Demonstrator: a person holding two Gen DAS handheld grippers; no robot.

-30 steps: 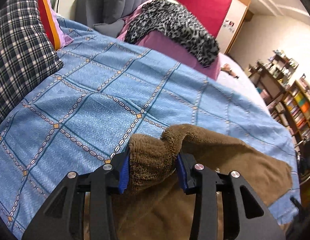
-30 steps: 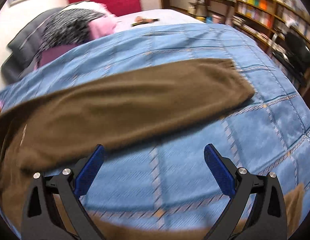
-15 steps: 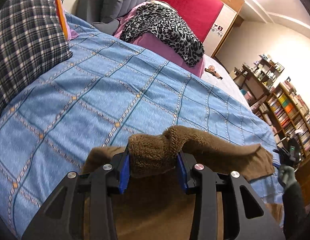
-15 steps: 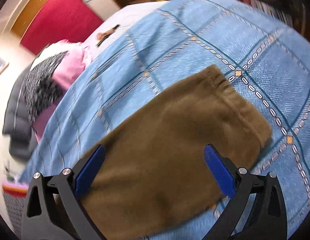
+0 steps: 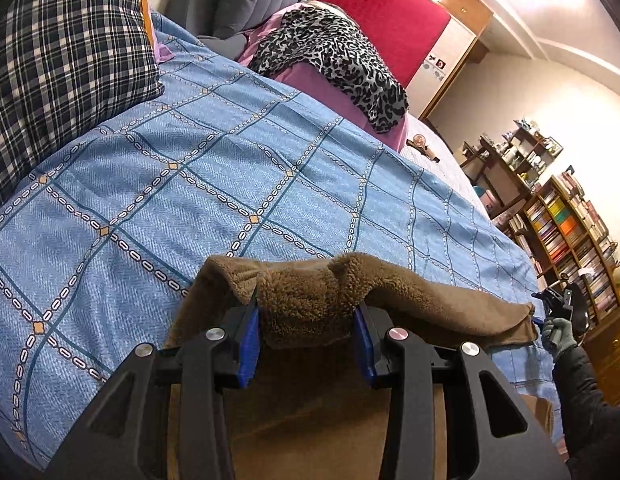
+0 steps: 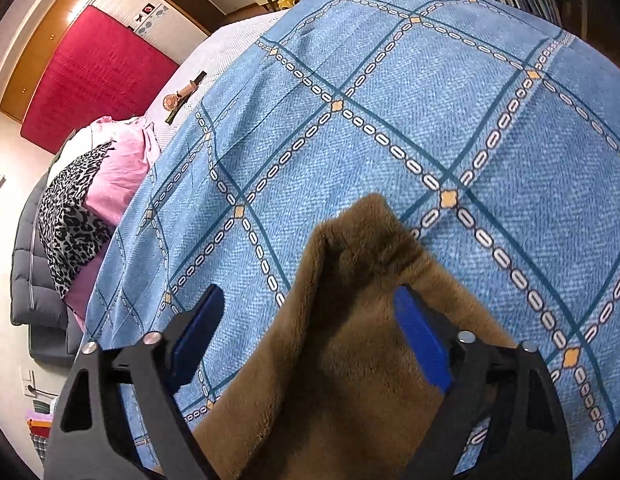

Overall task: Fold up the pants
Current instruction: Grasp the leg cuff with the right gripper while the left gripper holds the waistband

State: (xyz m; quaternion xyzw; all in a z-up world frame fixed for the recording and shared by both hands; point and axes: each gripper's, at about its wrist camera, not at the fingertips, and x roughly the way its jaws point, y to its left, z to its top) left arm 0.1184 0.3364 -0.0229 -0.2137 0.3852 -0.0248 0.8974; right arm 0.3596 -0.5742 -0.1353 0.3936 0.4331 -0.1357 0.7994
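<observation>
- Gripping a thick fold of the brown fleece pants, the left gripper has its two blue-padded fingers pressed against both sides of the bunched fabric, so it is closed on the cloth.
- Beyond the fingertips of the left gripper the pants edge runs off to the right, toward a gloved hand at the far right of the left wrist view.
- Below and behind the left fingers more brown fabric fills the space between the black finger arms.
- The right gripper stands wide apart; the pants lie between its fingers, and a raised tip of cloth reaches past the fingertips.
- The right blue pad touches the fabric; the left pad is apart from it, with bedcover showing in between.
- Under everything lies the blue bedcover with a chain-pattern grid.
- Far ahead of the left fingers rests a leopard-print cloth on a pink quilt, and to the left a dark plaid pillow.
</observation>
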